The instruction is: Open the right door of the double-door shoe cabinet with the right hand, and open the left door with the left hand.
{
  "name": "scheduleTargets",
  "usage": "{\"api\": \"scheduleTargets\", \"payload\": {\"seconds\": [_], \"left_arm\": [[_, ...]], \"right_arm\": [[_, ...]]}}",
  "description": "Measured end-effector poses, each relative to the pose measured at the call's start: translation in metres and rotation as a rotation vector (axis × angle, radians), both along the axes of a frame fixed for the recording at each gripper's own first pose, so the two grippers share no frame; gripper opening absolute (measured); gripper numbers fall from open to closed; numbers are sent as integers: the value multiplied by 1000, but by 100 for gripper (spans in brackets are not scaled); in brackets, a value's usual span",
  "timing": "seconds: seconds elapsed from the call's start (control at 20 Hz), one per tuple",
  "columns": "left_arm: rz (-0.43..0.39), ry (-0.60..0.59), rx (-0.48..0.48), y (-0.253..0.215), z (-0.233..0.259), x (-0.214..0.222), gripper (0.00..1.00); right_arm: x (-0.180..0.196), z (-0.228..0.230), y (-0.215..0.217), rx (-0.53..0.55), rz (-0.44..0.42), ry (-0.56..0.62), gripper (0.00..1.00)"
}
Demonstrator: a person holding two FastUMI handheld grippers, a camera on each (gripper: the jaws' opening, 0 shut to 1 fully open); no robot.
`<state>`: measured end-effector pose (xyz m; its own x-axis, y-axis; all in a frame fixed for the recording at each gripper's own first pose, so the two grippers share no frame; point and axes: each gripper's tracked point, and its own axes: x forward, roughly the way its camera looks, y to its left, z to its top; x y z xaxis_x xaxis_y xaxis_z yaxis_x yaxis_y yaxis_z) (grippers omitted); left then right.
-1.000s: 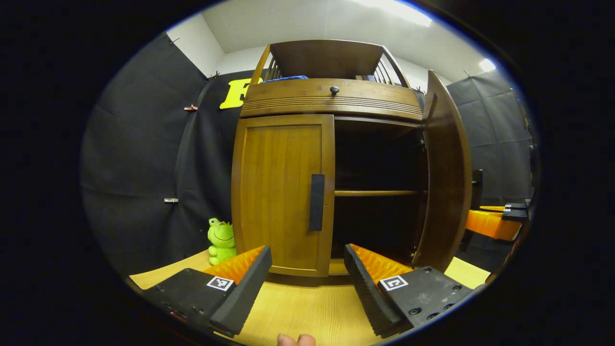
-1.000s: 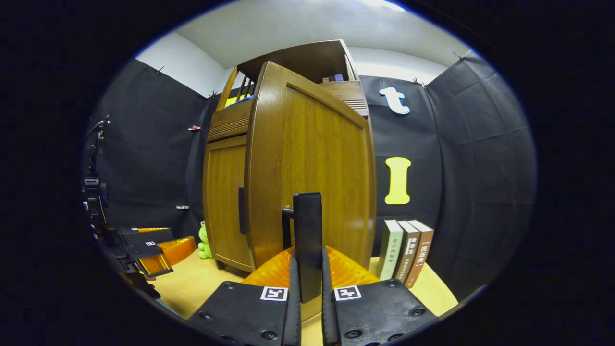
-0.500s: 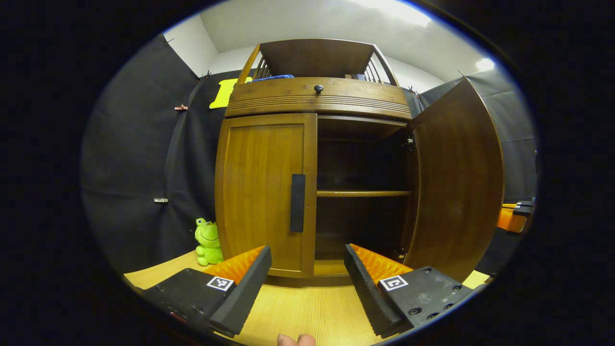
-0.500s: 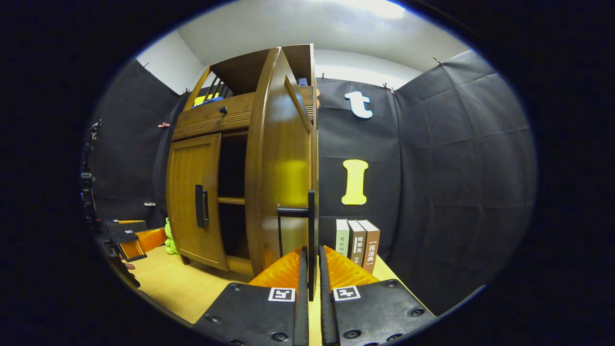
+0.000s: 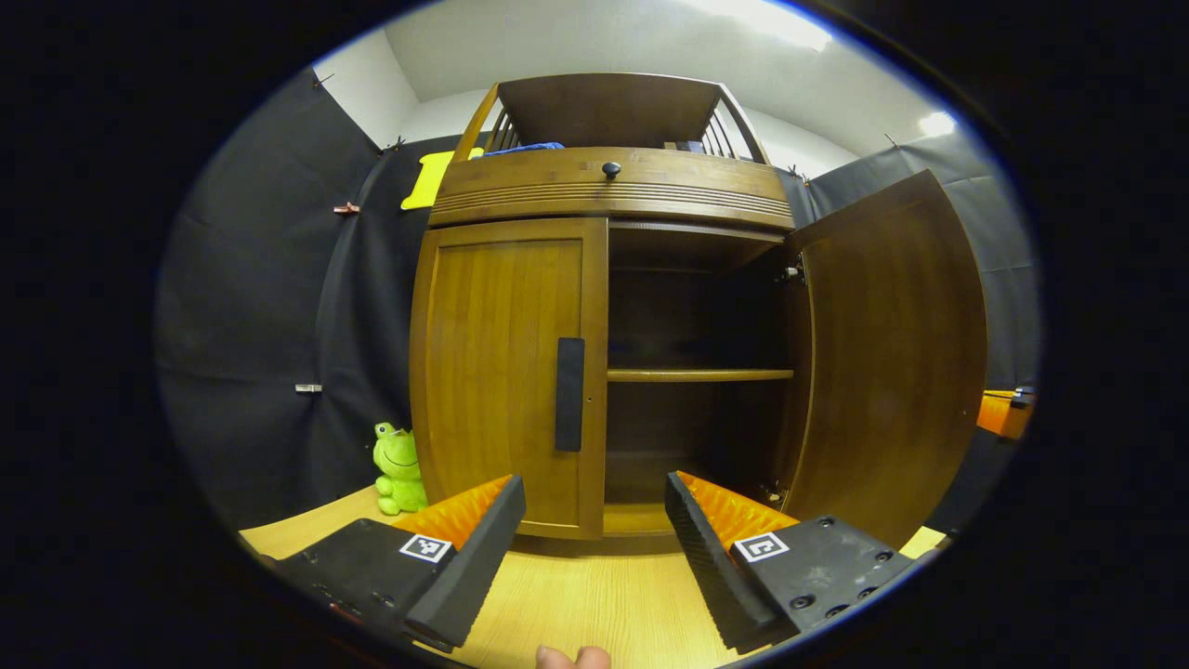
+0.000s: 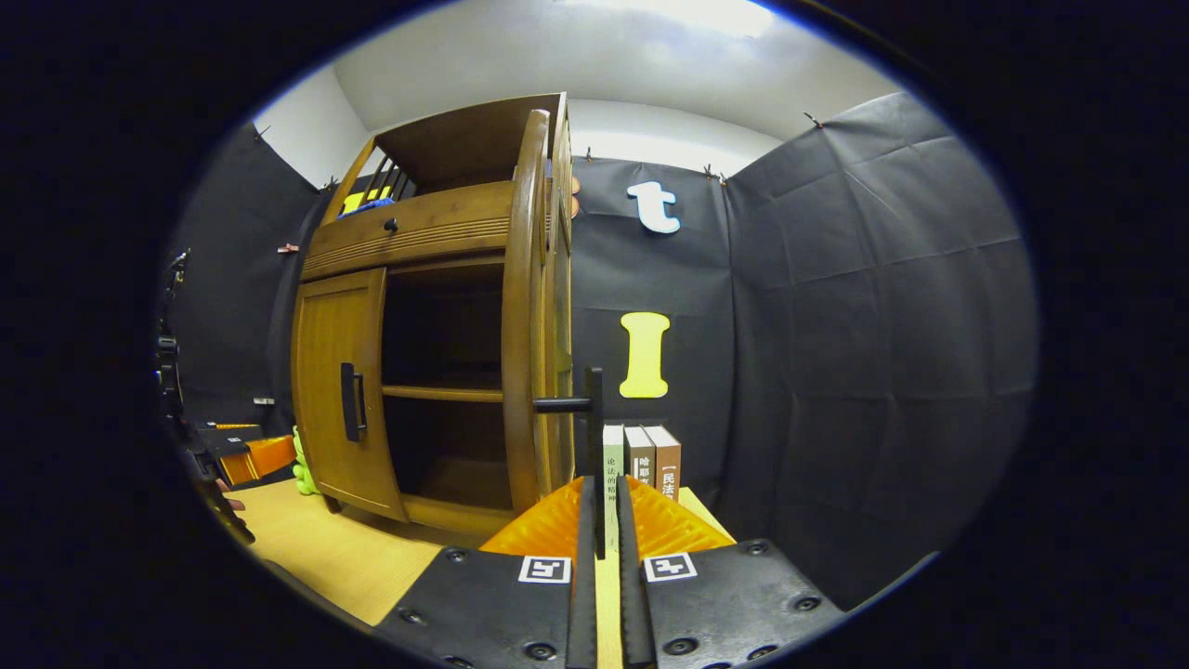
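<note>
Left gripper view – left hand-held gripper (image 5: 594, 548): fingers wide apart, nothing between them, low over the worktop (image 5: 576, 604) in front of the shoe cabinet (image 5: 608, 195)
Left gripper view – left door (image 5: 506, 381): closed, flush with the frame; its dark handle (image 5: 569, 394) stands upright at the door's inner edge, straight ahead and above the gap between the fingers, slightly toward the left finger
Left gripper view – right door (image 5: 892, 362): swung wide, inner face showing; interior shelf (image 5: 701, 374) exposed
Left gripper view – room: bare worktop between fingers and handle; green frog toy (image 5: 398, 469) sits beside the cabinet's left foot, on the side toward which the left door would likely swing
Right gripper view – right hand-held gripper (image 6: 601, 567): fingers closed together on the right door handle (image 6: 594, 437), an upright bar
Right gripper view – right door: seen edge-on, near full travel; books (image 6: 641, 460) stand just behind it against the wall
Judgement: right door done; the left gripper is the nearer to the remaining handle and needs to advance and rise, jaws straddling the vertical bar
</note>
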<state>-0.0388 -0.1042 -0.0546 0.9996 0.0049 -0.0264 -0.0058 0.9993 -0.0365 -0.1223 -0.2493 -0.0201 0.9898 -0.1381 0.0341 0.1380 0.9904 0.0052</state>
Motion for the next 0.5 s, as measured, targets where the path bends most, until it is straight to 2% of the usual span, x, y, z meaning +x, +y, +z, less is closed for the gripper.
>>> {"api": "scheduleTargets", "payload": {"seconds": [0.1, 0.25, 0.4, 0.5], "left_arm": [[-11, 0, 0, -4, 1, 2, 94], [-19, -7, 16, -8, 2, 6, 94], [-12, -14, 29, -4, 4, 20, 94], [-27, -21, 19, -7, 7, 34, 93]], "right_arm": [[-6, 0, -6, -5, -21, -1, 14], [-22, 7, -14, -28, -77, -24, 31], [-35, 17, -39, -84, -180, -82, 100], [-35, 12, -47, -63, -197, -88, 96]]}}
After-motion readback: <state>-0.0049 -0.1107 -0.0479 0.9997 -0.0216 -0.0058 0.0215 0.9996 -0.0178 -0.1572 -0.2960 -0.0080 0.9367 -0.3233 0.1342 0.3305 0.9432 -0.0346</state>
